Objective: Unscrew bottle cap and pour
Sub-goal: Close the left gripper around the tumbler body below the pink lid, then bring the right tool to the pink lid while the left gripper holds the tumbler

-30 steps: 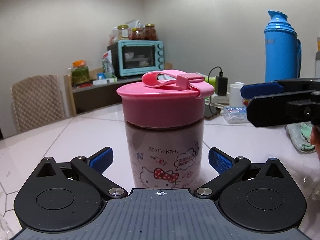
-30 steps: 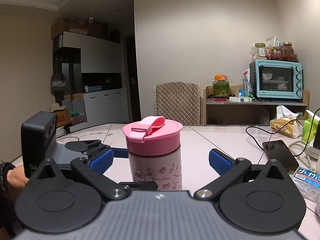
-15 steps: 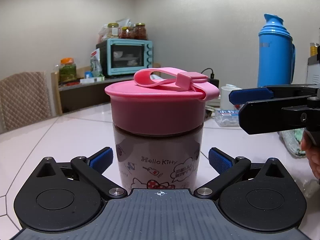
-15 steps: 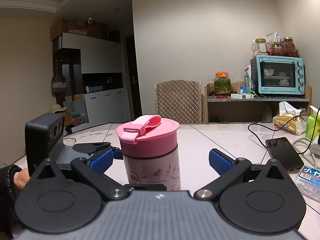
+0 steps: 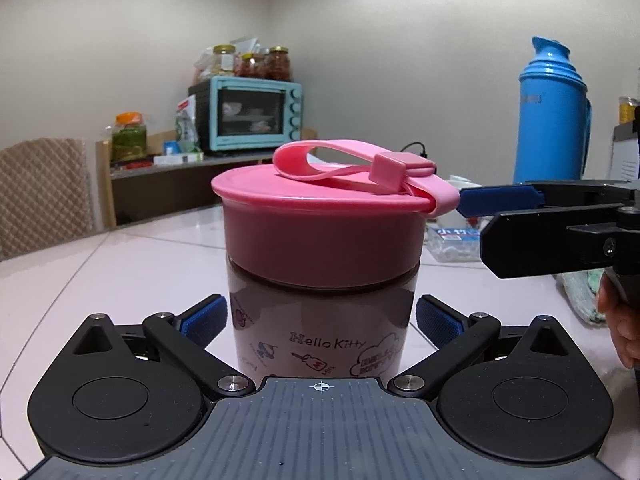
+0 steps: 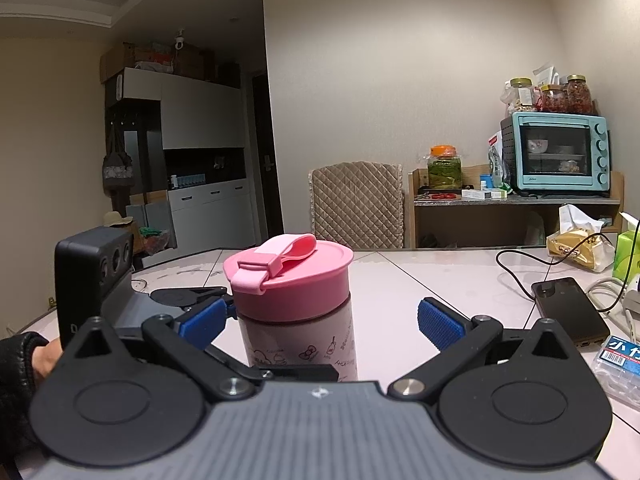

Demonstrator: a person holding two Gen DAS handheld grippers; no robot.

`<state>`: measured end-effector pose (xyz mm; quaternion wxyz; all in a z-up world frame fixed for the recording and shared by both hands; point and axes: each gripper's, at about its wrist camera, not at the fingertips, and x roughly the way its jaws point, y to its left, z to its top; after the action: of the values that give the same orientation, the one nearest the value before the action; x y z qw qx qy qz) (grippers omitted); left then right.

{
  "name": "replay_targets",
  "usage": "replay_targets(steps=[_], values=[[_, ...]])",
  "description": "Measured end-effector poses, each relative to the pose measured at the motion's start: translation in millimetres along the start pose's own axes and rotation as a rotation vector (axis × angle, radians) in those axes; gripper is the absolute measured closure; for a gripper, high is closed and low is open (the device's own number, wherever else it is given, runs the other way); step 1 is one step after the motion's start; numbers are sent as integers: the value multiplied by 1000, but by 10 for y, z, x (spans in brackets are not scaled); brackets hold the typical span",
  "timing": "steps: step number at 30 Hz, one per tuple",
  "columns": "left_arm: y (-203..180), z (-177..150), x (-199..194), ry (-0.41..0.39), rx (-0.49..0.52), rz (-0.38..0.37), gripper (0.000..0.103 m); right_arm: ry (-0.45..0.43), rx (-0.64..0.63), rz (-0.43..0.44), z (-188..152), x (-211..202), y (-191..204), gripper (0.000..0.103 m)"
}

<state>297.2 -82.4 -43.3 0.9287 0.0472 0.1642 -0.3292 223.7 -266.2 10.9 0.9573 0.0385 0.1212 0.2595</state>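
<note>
Left tool [image 5: 322, 316] straddles bottle [image 5: 320, 328], hiding its base.

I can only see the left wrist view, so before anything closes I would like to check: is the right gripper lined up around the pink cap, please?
Observer: In the right wrist view the right gripper is open, and the pink cap sits off centre, close to its left-hand pad.
Operator: Thank you. Is anything near its other finger?
Observer: No, bare table shows between the cap and that pad. A black phone lies farther right on the table.
</note>
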Motion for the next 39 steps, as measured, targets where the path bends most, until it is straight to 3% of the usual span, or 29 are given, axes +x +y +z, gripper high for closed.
replay_targets(steps=[3,6,26,39], values=[[16,-11,-1,-11,0,5,3,1,4,1,-4,7,-17,0],[25,-19,16,-8,2,7,13,3,5,2,-13,4,0,0],[-59,44,-28,11,37,28,13,-4,3,8,15,-5,35,0],[-6,30,-275,7,37,67,13,-12,-19,73,52,27,194,0]])
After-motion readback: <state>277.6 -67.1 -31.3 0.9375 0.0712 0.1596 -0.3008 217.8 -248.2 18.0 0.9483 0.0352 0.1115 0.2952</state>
